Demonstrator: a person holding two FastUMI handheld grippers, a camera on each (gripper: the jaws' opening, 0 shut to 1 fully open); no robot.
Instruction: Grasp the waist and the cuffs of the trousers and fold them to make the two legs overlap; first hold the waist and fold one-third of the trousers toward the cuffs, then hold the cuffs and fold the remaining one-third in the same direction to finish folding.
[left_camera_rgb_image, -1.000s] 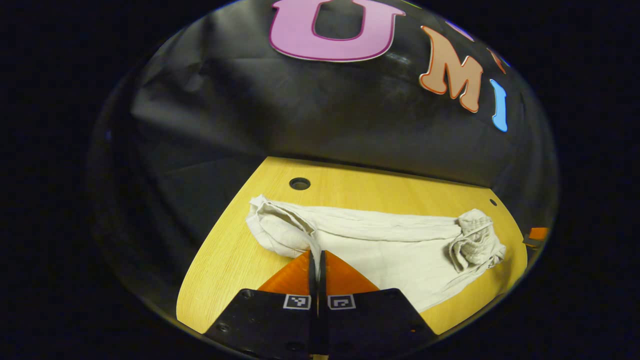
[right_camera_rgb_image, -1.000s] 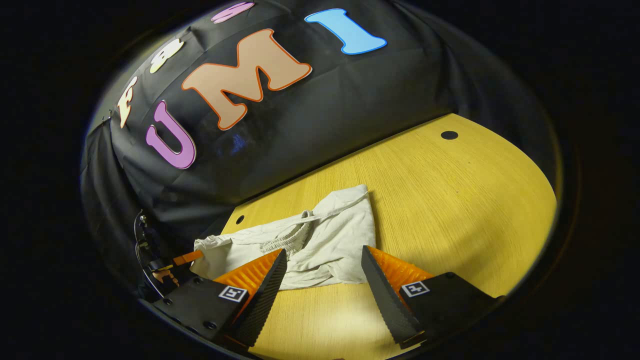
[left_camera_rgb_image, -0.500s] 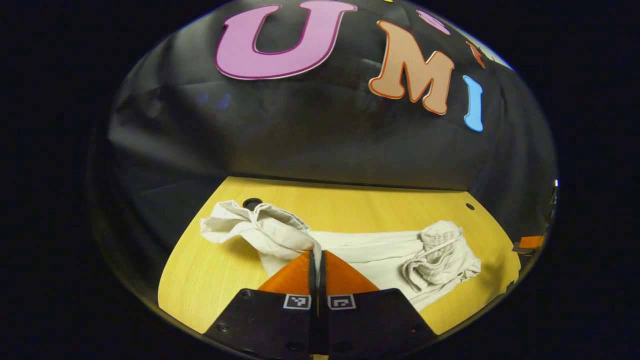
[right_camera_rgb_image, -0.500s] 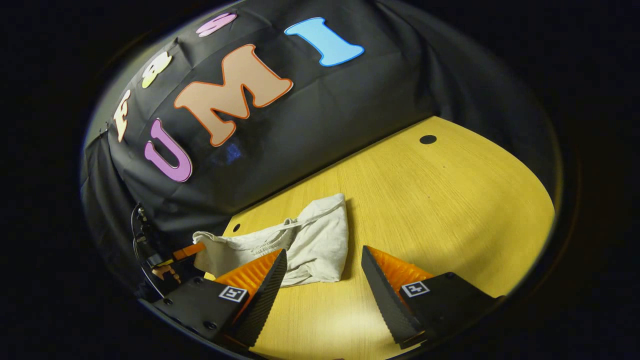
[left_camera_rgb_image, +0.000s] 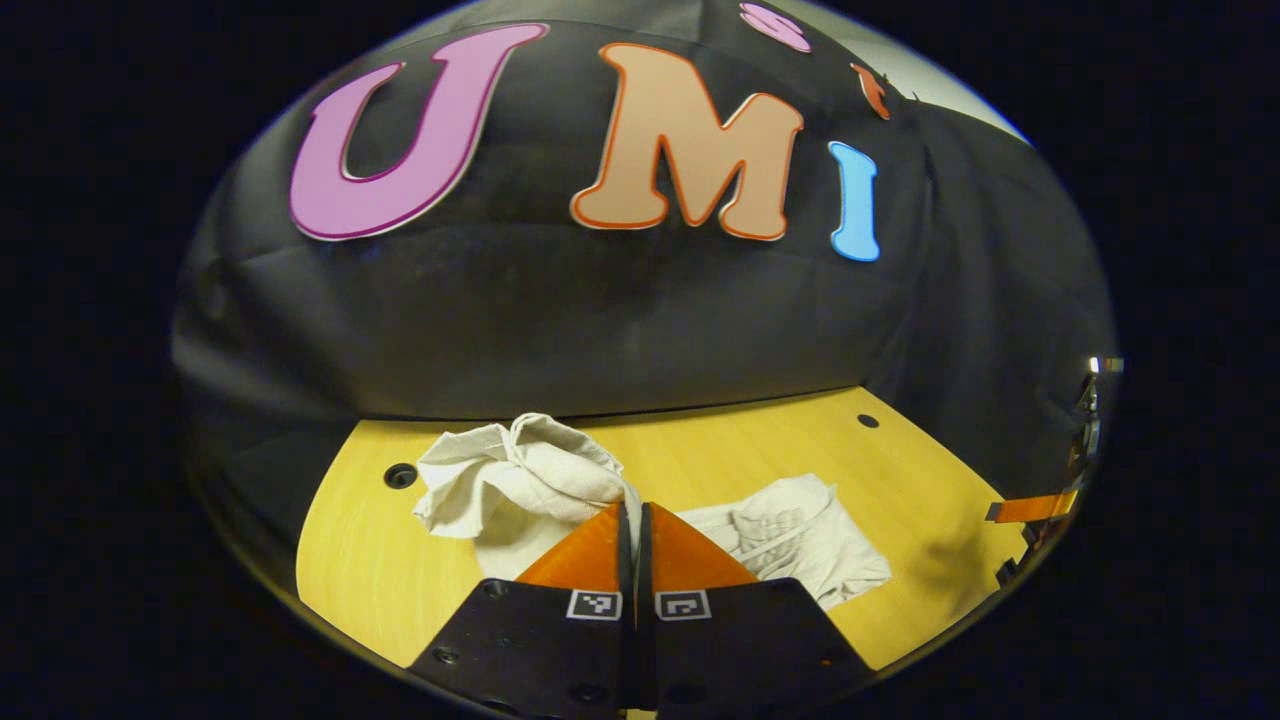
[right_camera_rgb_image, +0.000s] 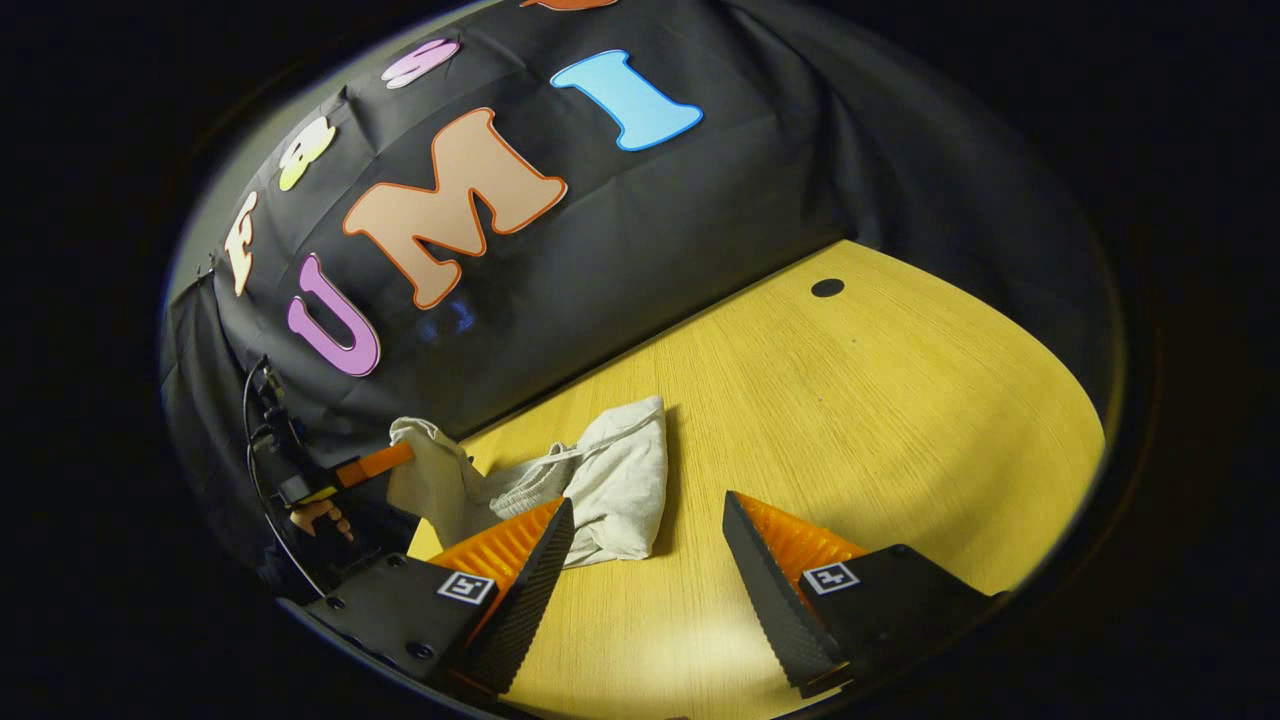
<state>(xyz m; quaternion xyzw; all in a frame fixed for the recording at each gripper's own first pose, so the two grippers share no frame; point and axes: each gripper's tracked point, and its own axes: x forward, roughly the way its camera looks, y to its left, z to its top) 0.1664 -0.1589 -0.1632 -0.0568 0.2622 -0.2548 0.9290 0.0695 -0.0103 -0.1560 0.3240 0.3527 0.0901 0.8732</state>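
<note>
Left gripper view has the wooden table spread below the black wall, and less of its top is covered than a second ago, because the pale trousers have been drawn in from a long strip into a short heap. The cuff end, which lay flat on the table earlier, now stands bunched and lifted above the rest, pinched between the closed fingers of the left gripper. In the right gripper view that lifted end hangs from the far left gripper, while the waist still rests on the table. The right gripper stays spread wide above bare wood, holding nothing.
</note>
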